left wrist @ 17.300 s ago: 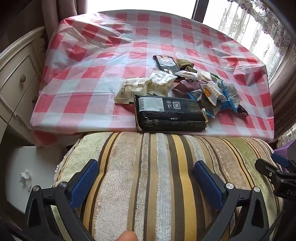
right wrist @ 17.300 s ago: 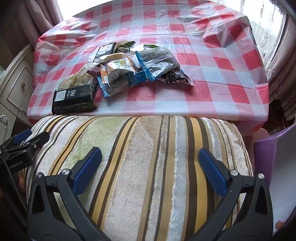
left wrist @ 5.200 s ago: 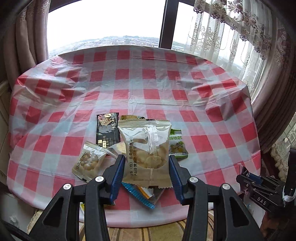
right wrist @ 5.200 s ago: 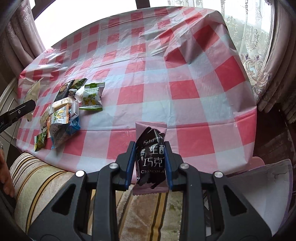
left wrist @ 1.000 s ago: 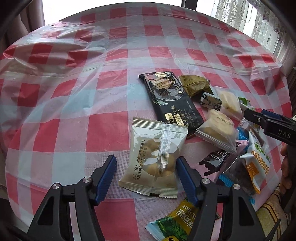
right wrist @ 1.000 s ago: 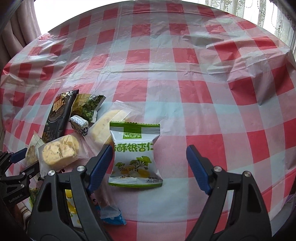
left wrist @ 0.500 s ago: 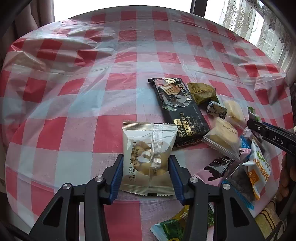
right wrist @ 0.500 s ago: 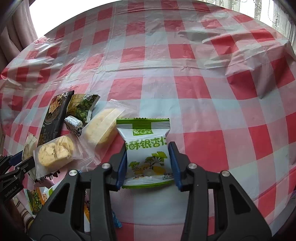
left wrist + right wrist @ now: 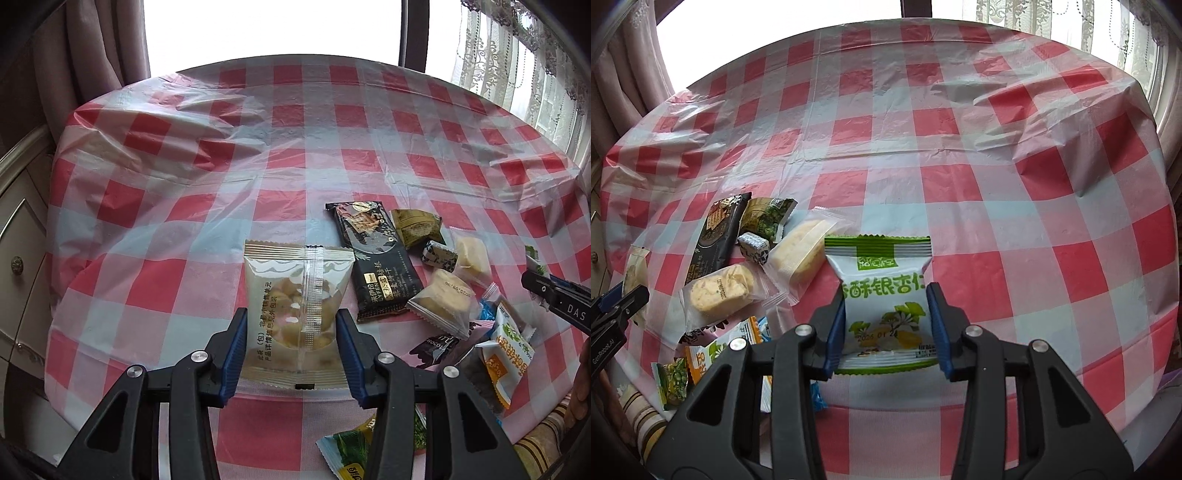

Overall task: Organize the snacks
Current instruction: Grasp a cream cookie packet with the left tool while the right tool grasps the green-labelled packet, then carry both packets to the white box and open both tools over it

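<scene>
Left tongs [image 9: 291, 341] clamp a beige packet [image 9: 297, 310]; right tongs [image 9: 886, 326] clamp a green packet [image 9: 882, 299], both above the bench [image 9: 997, 206].

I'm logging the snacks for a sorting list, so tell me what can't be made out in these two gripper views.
- Left wrist view: the pink chocolate packet is mostly covered by the clear cookie packet, so its name is cut short.
- Left wrist view: the green packet runs off the bottom edge, partly behind the left gripper.
- Right wrist view: the orange packet is half hidden behind the right gripper.
</scene>
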`<control>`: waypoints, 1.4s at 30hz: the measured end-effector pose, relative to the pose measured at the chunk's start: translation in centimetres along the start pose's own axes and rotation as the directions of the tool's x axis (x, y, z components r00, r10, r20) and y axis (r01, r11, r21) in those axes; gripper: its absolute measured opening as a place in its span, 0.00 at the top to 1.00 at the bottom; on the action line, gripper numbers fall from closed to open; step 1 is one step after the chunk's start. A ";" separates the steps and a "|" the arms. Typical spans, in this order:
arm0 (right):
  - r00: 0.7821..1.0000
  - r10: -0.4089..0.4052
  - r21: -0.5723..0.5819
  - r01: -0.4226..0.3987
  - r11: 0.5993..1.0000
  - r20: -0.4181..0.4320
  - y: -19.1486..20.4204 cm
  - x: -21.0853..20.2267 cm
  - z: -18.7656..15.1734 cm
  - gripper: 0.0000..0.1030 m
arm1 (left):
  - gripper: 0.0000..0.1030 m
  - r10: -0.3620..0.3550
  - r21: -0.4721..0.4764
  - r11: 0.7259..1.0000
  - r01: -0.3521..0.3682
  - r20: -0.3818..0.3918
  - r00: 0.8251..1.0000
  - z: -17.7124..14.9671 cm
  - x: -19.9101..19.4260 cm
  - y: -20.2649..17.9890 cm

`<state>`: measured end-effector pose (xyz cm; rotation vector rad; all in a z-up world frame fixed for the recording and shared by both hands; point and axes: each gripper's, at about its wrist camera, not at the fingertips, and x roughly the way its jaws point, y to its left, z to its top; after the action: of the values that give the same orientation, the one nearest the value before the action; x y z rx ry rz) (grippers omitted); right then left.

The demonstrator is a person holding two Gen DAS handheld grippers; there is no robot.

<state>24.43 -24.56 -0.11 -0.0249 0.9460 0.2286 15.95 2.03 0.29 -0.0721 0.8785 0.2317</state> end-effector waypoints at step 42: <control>0.996 -0.072 0.230 0.060 0.971 0.045 -15.3 -11.0 -9.4 0.57 | 0.54 -0.368 0.338 0.867 0.365 -0.058 0.928 -3.2 -9.8 -22.8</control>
<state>13.88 -42.67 2.09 0.1607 0.9126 0.0571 12.76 -22.29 5.02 0.0888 0.8678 -0.2818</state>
